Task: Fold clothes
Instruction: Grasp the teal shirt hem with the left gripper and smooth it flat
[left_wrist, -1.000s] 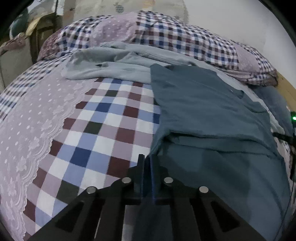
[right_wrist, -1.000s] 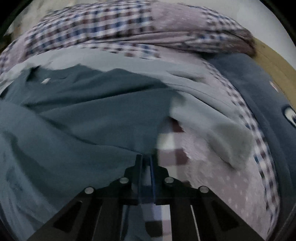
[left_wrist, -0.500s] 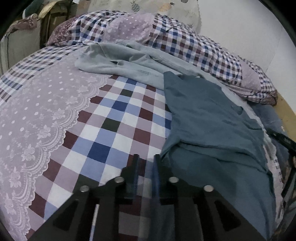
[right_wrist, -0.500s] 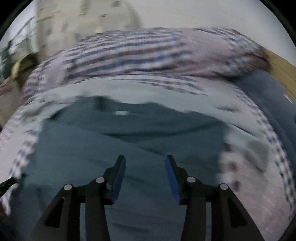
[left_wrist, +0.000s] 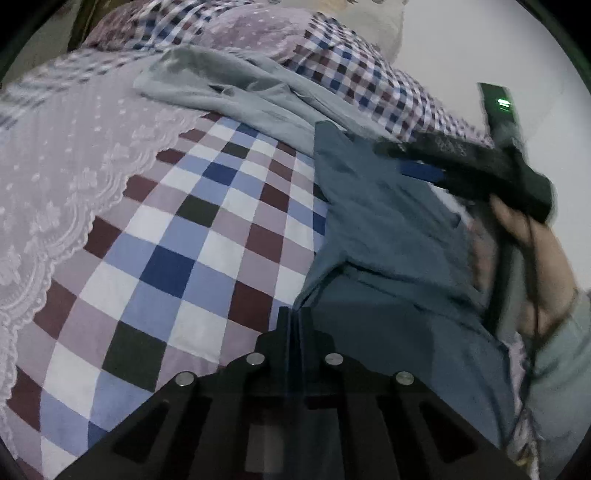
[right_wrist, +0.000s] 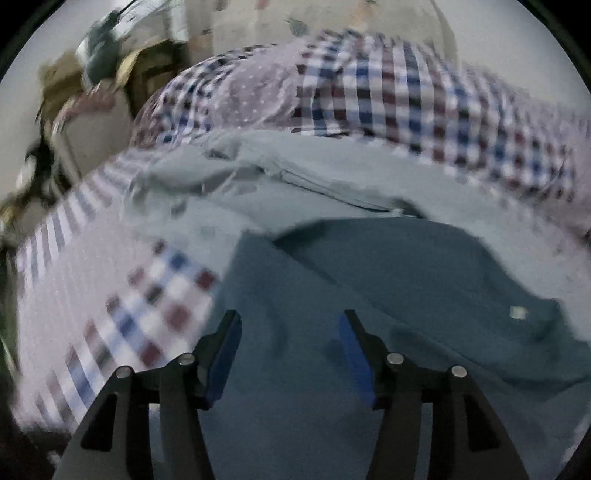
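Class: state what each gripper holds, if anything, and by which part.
Left gripper: shut at the dark blue shirt's edge; grip uncertain. Right gripper: opening, holding nothing.

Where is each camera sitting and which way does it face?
Left wrist: on the left gripper, jaws shut at the dark teal shirt's edge, looking down across the checked bedspread; the right gripper and hand show.
Right wrist: on the right gripper, jaws opening above the shirt.
Shared: shirt, grey garment, pillows.

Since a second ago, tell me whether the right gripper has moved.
Yes. The right gripper swung left across the teal shirt, from its right edge to near its left edge, jaws opening over it.
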